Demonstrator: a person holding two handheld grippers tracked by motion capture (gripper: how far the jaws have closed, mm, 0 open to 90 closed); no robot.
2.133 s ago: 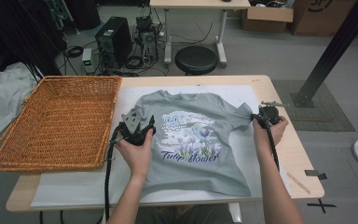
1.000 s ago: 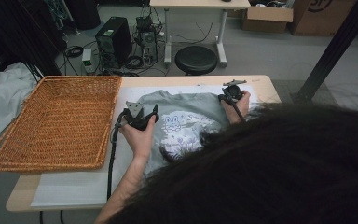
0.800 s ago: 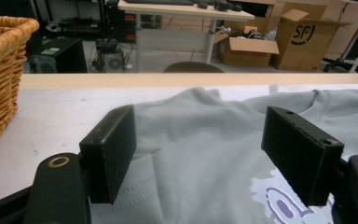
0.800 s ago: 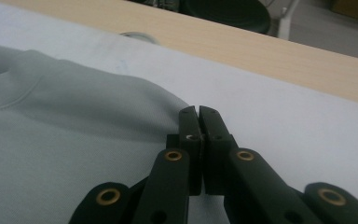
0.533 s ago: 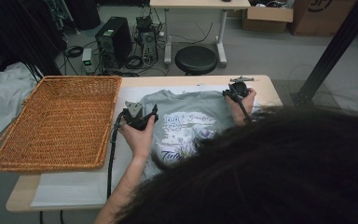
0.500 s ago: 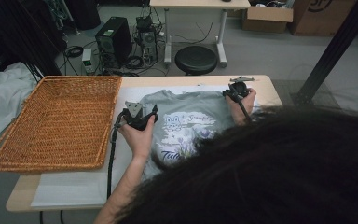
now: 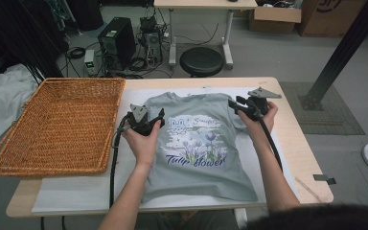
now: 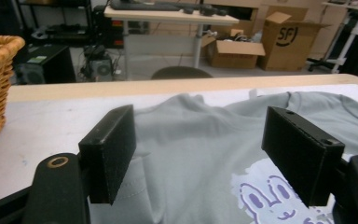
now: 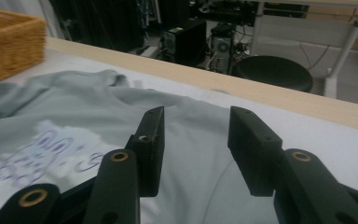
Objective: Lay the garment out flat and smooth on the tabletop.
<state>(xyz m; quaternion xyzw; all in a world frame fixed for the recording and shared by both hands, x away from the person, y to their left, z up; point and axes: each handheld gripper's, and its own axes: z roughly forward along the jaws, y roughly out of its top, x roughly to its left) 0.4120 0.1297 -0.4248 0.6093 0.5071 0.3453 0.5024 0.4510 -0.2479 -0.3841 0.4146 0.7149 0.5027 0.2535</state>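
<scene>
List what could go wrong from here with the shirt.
The right tool, whose jaws have just been opening with nothing between them, sits at the shirt sleeve; a grab there might pinch the white sheet underneath too. The left tool is open over the other shoulder, so an uneven lift could wrinkle the shirt.

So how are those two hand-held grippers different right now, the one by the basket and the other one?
The left hand-held gripper sits at the T-shirt's shoulder on the wicker basket's side; the right hand-held gripper sits at the opposite shoulder. The left jaws stand wide apart; the right jaws, which have just been opening, show a narrower gap. Both are open over the cloth, pinching nothing.
</scene>
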